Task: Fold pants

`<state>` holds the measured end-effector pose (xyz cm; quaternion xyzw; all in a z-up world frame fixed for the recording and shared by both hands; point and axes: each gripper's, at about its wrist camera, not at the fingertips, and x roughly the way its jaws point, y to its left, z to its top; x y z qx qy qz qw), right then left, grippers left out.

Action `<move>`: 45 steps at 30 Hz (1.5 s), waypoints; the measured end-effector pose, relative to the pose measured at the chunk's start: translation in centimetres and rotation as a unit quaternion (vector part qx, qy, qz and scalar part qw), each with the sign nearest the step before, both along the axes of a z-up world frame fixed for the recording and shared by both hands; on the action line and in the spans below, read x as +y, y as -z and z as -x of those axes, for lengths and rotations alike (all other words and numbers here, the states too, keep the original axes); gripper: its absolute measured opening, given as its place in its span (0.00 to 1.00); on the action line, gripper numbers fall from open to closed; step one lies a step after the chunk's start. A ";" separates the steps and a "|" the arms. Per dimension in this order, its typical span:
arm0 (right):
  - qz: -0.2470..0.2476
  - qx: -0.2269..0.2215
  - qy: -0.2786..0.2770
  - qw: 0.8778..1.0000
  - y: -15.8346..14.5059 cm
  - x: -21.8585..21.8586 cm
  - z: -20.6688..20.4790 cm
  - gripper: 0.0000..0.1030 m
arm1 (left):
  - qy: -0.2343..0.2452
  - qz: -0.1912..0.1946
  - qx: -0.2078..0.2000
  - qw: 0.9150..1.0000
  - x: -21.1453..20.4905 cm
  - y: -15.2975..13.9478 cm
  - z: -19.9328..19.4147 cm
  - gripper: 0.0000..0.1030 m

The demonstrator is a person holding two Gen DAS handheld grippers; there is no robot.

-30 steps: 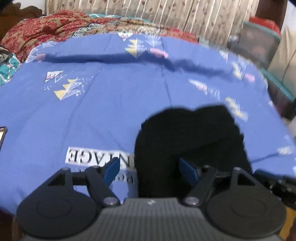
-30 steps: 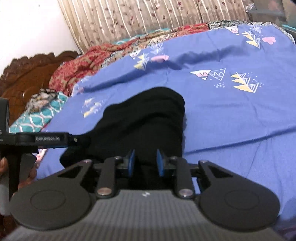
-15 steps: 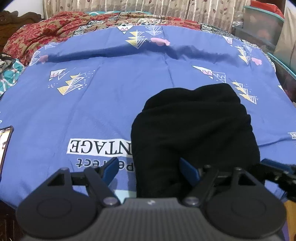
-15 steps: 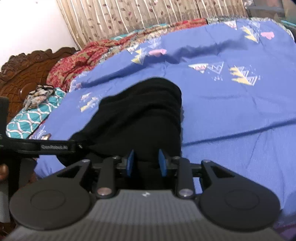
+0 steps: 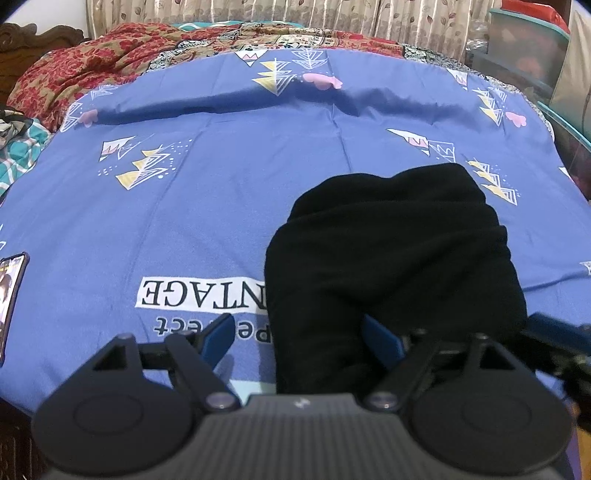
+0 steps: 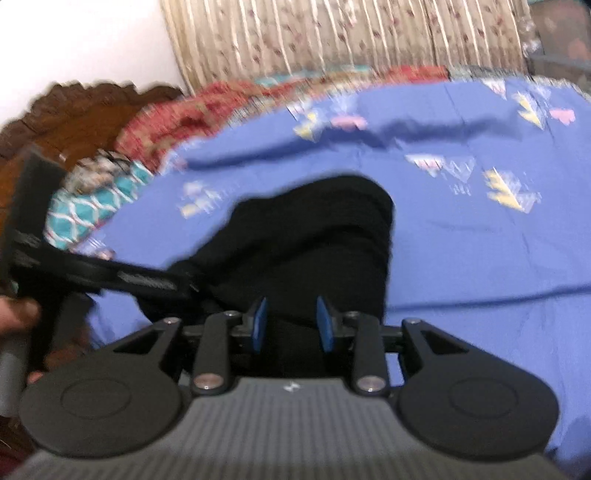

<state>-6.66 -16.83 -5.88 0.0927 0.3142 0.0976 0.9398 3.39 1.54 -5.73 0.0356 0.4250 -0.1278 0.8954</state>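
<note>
The black pants (image 5: 391,258) lie in a folded bundle on the blue printed bedsheet (image 5: 207,206); they also show in the right wrist view (image 6: 314,243). My left gripper (image 5: 299,334) is open, its jaws wide apart over the near left edge of the bundle, with the right finger (image 5: 380,336) against the black cloth. My right gripper (image 6: 290,325) is partly open over the near end of the pants, with black cloth between the blue pads; the view is blurred. The left gripper's body (image 6: 92,273) shows at the left of the right wrist view.
A phone (image 5: 11,291) lies at the sheet's left edge. Red patterned bedding (image 5: 110,62) and a teal cloth (image 6: 92,206) lie at the far left. A curtain (image 5: 295,14) hangs behind the bed; storage boxes (image 5: 524,40) stand at the right.
My right gripper's jaws have opened wider over the near end of the pants and its view has swung and blurred. The left gripper has stayed open, its view drawn back slightly.
</note>
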 end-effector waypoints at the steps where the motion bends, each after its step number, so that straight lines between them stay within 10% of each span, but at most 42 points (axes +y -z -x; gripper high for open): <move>1: 0.009 0.012 0.009 1.000 0.5 0.0 -0.4 0.33 | 0.000 0.000 0.001 1.000 0.0 0.1 0.0 0.79; 28: -0.052 0.091 0.058 0.993 4.0 -1.5 -1.4 0.73 | -0.028 0.028 0.026 0.999 1.4 4.1 -1.0 1.00; 36: -0.044 0.015 0.053 0.998 -1.2 -3.2 -1.2 0.69 | -0.016 0.110 -0.005 0.994 4.1 2.5 -0.1 0.96; 45: 0.040 0.007 -0.052 0.998 -5.7 0.8 -10.9 0.36 | 0.009 0.124 -0.028 0.992 4.4 1.4 1.8 0.89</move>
